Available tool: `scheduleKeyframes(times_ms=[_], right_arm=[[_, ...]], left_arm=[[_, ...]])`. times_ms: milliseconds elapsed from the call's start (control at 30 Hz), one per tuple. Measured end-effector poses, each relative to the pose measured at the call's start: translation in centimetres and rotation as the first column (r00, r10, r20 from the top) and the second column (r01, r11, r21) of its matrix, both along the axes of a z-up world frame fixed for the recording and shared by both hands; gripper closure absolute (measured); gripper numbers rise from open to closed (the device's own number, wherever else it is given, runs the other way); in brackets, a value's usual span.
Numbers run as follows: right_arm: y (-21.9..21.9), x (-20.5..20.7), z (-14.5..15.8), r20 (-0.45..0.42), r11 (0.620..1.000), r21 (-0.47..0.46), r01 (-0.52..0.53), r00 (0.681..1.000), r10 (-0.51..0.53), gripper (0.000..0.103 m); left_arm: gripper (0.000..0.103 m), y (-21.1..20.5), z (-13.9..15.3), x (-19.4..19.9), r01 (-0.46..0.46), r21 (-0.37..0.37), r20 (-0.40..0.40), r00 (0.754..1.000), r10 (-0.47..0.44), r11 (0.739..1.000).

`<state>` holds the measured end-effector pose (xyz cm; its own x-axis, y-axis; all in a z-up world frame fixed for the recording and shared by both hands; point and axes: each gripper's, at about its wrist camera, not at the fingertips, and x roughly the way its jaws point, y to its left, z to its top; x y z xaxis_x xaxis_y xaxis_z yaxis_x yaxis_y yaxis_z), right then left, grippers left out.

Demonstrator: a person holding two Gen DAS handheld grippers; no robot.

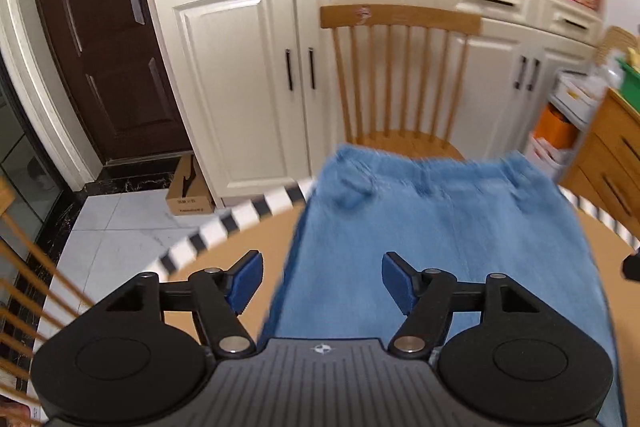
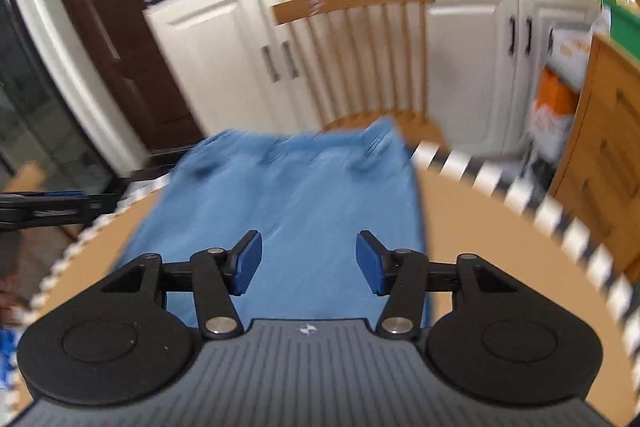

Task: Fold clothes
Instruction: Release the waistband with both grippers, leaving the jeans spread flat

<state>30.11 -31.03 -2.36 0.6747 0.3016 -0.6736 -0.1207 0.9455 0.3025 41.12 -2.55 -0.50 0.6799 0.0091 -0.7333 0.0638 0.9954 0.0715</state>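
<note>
- 2 grippers, both with jaws apart and nothing between the blue pads: the left gripper [image 1: 322, 281] sits above the near left part of the garment, the right gripper [image 2: 309, 263] above its near right part.
- The task's thing, a blue denim garment [image 1: 440, 235], lies spread flat on the round table [image 1: 240, 259], its waistband end toward the wooden chair [image 1: 400, 75] and just over the striped table edging [image 1: 248, 211].
- Judged step: between 2 folds, with both hands free and a fresh hold on the cloth to be chosen.
- To do it well, each gripper should come down on 1 corner of the same edge, so the cloth lifts evenly.
- Pinch only the layers meant to travel; both views are blurred, so the number of layers cannot be told.
- Carry both corners together and lay edge upon edge, keeping the garment on the table; the far end already lies at the rim and may slide off.
</note>
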Motion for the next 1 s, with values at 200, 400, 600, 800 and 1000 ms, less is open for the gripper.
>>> scheduleKeyframes(times_ms=[200, 400, 600, 800, 1000], right_arm=[[4.0, -12.8, 1.4, -0.070, 1.000, -0.015, -0.026, 0.997, 0.025, 0.047], [5.0, -25.3, 1.5, -0.109, 1.000, -0.019, 0.014, 0.994, -0.016, 0.044], [2.9, -33.7, -0.1, -0.105, 0.998, -0.055, 0.034, 0.994, -0.040, 0.045], [1.3, -36.5, -2.3, -0.149, 0.977, -0.151, -0.151, 0.980, 0.129, 0.044], [-0.4, -34.0, -6.8, -0.228, 0.968, -0.137, -0.208, 0.958, 0.174, 0.059]], left_arm=[[0.030, -0.4, 2.7, -12.4, 0.057, -0.059, -0.033, 0.998, -0.059, 0.997], [0.027, -1.1, 3.2, -23.9, 0.121, -0.131, -0.075, 0.988, -0.132, 0.984], [0.027, -2.0, 0.6, -33.2, 0.218, -0.237, -0.089, 0.966, -0.245, 0.947], [0.026, -5.1, -4.9, -39.2, 0.330, -0.255, -0.107, 0.925, -0.366, 0.909], [0.030, -8.8, -9.5, -39.6, 0.331, -0.246, -0.138, 0.918, -0.371, 0.911]])
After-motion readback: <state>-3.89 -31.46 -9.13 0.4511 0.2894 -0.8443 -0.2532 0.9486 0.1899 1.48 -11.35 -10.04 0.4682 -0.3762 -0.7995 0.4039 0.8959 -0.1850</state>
